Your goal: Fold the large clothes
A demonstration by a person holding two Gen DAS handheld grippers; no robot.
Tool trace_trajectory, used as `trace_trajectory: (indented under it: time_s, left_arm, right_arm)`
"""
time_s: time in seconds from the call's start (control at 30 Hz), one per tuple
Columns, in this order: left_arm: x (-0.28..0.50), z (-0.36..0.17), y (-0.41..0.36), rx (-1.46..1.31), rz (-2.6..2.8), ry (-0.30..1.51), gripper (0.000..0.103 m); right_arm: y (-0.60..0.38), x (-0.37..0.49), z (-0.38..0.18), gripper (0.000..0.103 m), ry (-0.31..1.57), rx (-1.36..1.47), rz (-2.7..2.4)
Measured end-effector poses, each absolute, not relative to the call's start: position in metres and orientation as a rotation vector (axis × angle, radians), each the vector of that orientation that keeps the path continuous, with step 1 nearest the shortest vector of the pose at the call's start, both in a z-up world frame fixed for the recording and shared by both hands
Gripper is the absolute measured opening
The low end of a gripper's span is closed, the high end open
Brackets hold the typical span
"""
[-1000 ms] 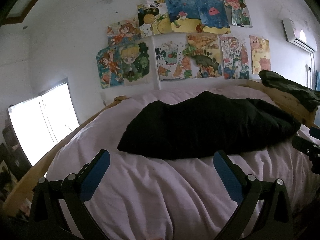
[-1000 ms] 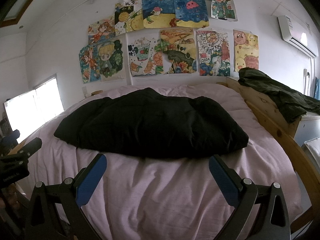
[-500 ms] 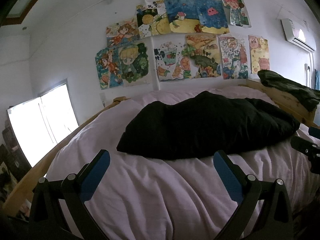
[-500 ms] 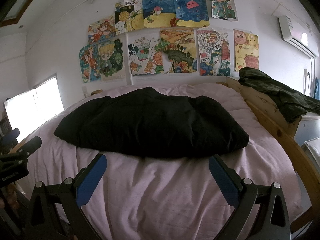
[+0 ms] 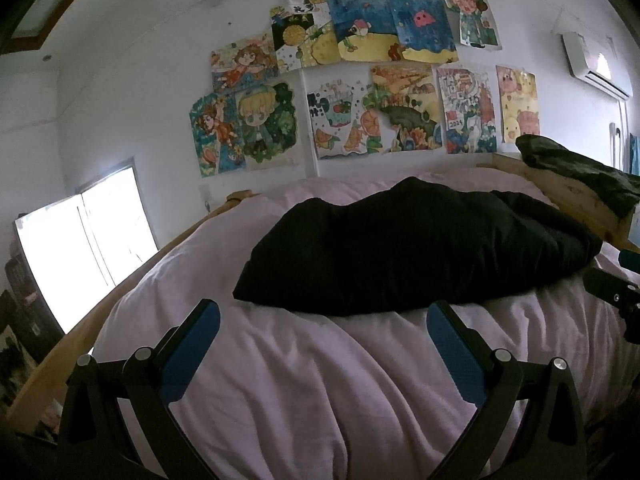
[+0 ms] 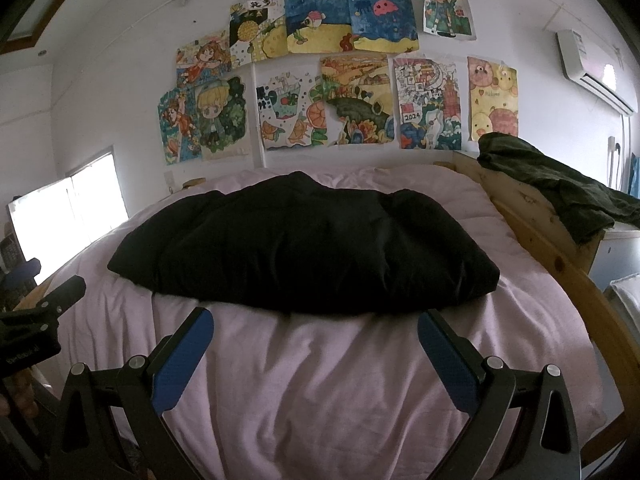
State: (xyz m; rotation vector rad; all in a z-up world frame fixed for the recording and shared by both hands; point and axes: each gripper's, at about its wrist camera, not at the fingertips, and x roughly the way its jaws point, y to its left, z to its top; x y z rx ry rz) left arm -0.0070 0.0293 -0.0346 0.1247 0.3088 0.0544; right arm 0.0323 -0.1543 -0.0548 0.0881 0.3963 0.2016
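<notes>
Both wrist views face the wall drawings [image 5: 360, 80] across the bed [image 6: 320, 380], side by side.

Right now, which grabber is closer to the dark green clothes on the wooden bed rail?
Right. The right gripper sits nearer the dark green clothes; the left gripper is farther across the bed.

Place: a home bedroom.
Bed [image 6: 360, 380]: pink cover, wooden frame [image 6: 532, 216], filling most of the room.
Wall: white, hung with hand-coloured drawings [image 6: 320, 80] taped above the bed.
Window [image 5: 84, 248]: bright, at the left.
Air conditioner [image 6: 592, 68]: high on the right wall.
</notes>
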Motion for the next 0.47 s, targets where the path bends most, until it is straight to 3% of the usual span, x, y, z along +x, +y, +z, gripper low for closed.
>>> trace_trajectory:
  time_s: [0.47]
  left_arm:
    - [-0.0029,-0.0393,0.0309,0.128,0.047,0.317,0.102]
  right_arm:
    - [-0.1543,0.0324,-0.0540,0.103,0.398,0.089,0.202]
